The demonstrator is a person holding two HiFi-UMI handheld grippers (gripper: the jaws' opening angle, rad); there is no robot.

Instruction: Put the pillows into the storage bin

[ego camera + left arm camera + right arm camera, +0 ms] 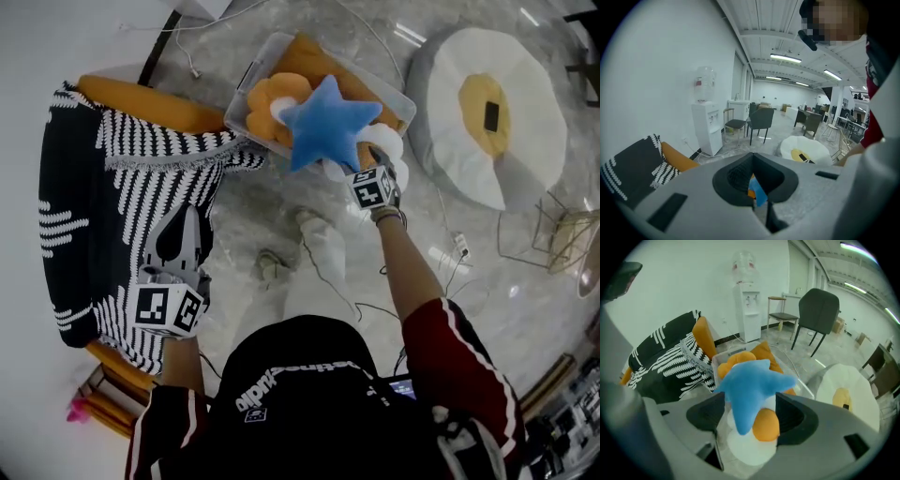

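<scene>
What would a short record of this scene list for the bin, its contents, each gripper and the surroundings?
bin: clear plastic storage bin on marble floor
contents: blue star-shaped plush pillow uppermost, overlapping orange flower-shaped pillow
right gripper: over the bin, fingers apart, star pillow between them
left gripper: fingers together, empty, above black-and-white patterned throw
nearby: large fried-egg-shaped floor cushion

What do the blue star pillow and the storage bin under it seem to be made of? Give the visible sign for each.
Blue star pillow: soft matte plush fabric, likely stuffed; its points look rounded and puffy.
Storage bin: probably clear, glossy hard plastic; an orange pillow shows through its wall.
</scene>
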